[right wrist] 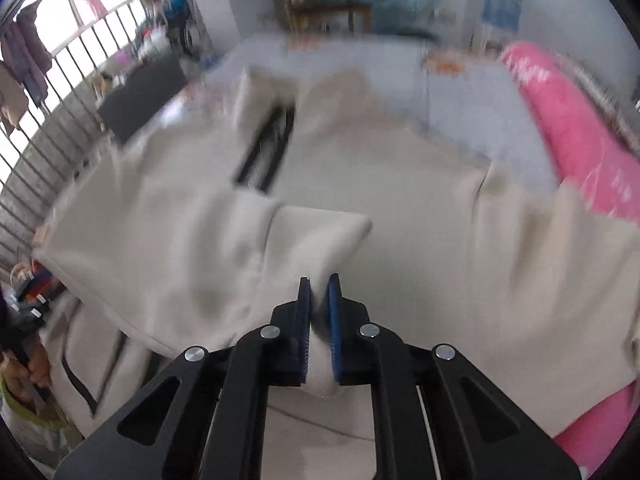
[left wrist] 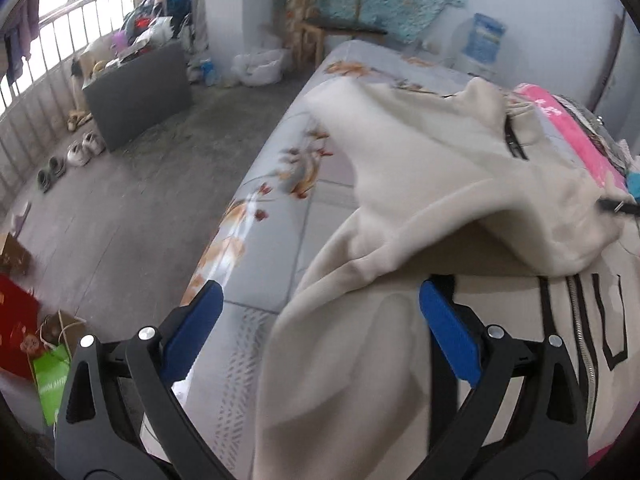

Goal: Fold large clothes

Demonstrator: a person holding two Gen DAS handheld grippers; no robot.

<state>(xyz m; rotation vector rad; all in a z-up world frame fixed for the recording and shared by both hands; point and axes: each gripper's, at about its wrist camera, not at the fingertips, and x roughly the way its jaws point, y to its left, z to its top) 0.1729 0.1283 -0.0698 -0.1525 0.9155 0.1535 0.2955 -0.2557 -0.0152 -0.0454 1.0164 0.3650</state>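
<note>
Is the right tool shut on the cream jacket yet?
Shut on it: the right tool pinches a fold of the cream jacket between its pads.

Jacket [right wrist: 360, 184] on bed [left wrist: 276, 216]; blanket [right wrist: 568, 132] right.

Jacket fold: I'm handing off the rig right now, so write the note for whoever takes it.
Right gripper: shut on a pinch of the cream jacket.
Left gripper: open, holding nothing; jacket cloth hangs between its pads.
Jacket lies spread on the bed, zipper side up, beside the pink bundle.
Done: one sleeve thrown over the body.
Left: probably carry the right-hand pinch across, then finish the folds.
</note>
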